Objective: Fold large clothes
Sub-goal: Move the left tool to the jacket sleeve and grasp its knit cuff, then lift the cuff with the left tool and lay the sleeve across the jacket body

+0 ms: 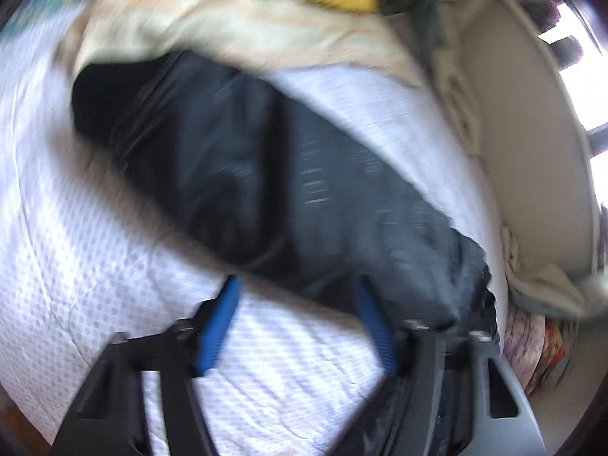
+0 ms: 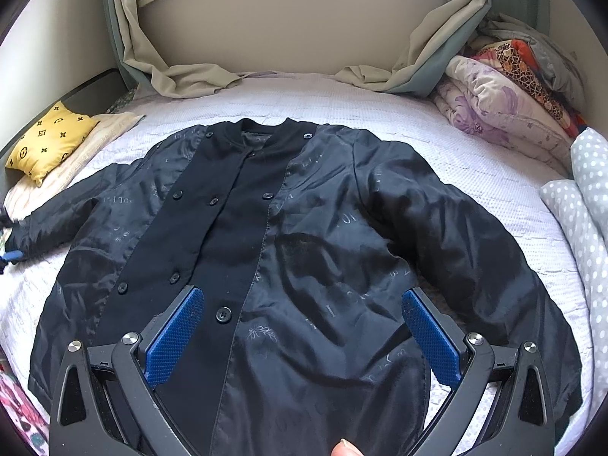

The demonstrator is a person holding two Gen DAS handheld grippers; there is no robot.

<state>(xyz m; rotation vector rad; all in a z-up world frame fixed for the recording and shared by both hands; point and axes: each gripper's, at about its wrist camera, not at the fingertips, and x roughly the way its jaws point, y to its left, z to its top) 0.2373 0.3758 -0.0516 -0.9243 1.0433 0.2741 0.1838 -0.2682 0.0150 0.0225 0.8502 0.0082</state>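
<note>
1. Right wrist view shows the dark jacket (image 2: 288,250) spread flat, front up, on the bed (image 2: 475,174), collar toward the far wall and both sleeves angled out to the sides.

2. The right gripper (image 2: 302,336) hangs above the lower front of the jacket with its blue pads wide apart and nothing between them; it is released.

3. In the blurred left wrist view, the left gripper (image 1: 300,326) sits low by the jacket's sleeve (image 1: 235,174), its fingers spread, with white bedding showing between them. It looks released too; whether the far fingertip touches the cloth cannot be told through the blur.

4. The shell looks shiny and satin-like, so it will probably be slippery between the pads and slide on itself when layers are stacked. A deep pinch that gathers a fold of cloth should hold better than a shallow nip.

5. The jacket seems lined or lightly padded, soft and limp rather than stiff; it will sag from any single hold and likely carries some weight for a garment.

6. The matte button placket (image 2: 228,228) and ribbed collar (image 2: 266,129) look less slick and thicker, offering firmer purchase.

7. Sensible holds are judged to be the cuff or the shoulder seam for bringing a sleeve across the body, then the hem corners for folding upward.

8. A yellow cushion (image 2: 49,140) and folded quilts (image 2: 505,95) lie at the bed's edges, apart from the jacket.
</note>
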